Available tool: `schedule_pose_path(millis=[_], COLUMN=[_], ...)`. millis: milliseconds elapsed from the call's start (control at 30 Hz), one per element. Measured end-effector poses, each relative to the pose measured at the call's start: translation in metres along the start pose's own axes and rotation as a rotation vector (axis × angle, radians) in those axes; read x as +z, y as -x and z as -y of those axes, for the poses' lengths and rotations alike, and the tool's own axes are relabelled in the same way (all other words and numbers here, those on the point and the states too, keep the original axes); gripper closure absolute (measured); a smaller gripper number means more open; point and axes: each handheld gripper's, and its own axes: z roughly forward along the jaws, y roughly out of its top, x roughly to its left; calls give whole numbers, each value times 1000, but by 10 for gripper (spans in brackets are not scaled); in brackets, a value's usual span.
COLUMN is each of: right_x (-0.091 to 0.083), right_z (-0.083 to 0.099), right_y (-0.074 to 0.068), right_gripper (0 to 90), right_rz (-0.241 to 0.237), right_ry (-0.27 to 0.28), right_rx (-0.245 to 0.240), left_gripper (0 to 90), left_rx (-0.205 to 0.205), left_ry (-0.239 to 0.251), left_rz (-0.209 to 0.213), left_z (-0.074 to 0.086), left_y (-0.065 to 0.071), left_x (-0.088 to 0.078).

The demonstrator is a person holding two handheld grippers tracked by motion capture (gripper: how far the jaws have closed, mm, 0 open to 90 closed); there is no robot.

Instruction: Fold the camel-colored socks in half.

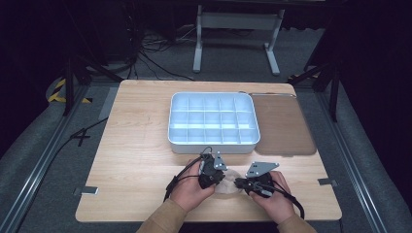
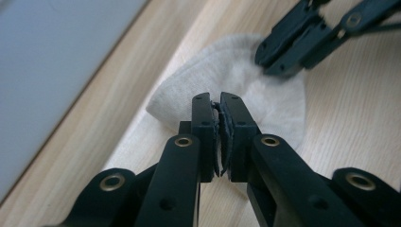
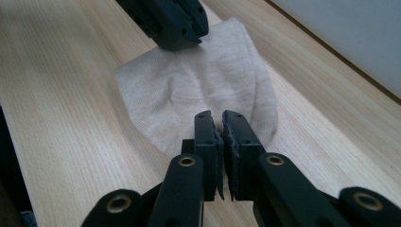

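Cloth (image 1: 228, 187): small beige knit piece, lying flat on the table near the lower centre of the high view, between the two grippers; it also shows in the left gripper view (image 2: 236, 80) and the right gripper view (image 3: 203, 80).
Table (image 1: 141, 145): light wood top with pale grain, filling the middle of the high view.
Room: dark; grey carpet around the table, cables on the floor at upper left, and a grey metal stand (image 1: 238, 34) at upper centre.
Left gripper (image 1: 218, 182): held in the person's left hand (image 1: 192, 191) at lower centre, at the cloth's left edge; in its own view the jaws stand all but together, pads nearly meeting (image 2: 221, 137). Whether cloth is pinched between them cannot be told (the tips hide the edge just behind them).
Right gripper (image 1: 239, 183): in the right hand (image 1: 277, 199), at the cloth's right edge; jaws drawn together with a thin slit between the pads (image 3: 221, 151); a pinch on the cloth cannot be told.
Organiser tray (image 1: 214, 143): white, many small compartments, at centre frame, just beyond the grippers.
Mat (image 1: 284, 126): brown, flat, touching the tray's right side.
Obstructions: nothing lies between grippers and cloth (each gripper's tips face the other across it).
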Motion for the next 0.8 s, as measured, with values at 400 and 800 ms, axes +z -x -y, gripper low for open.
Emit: schedule_pose_path(millis=[400,800], right_x=[2,0], right_z=[10,10], right_y=[13,11], right_gripper=[843,855], right_rz=[-6,-10], right_ry=[23,29], right_rx=[24,-17], left_gripper=[863,885], left_rx=[-25,-43], left_ry=[-54,44], left_rz=[46,-63], left_z=[2,-2], left_y=[5,2], left_x=[7,9])
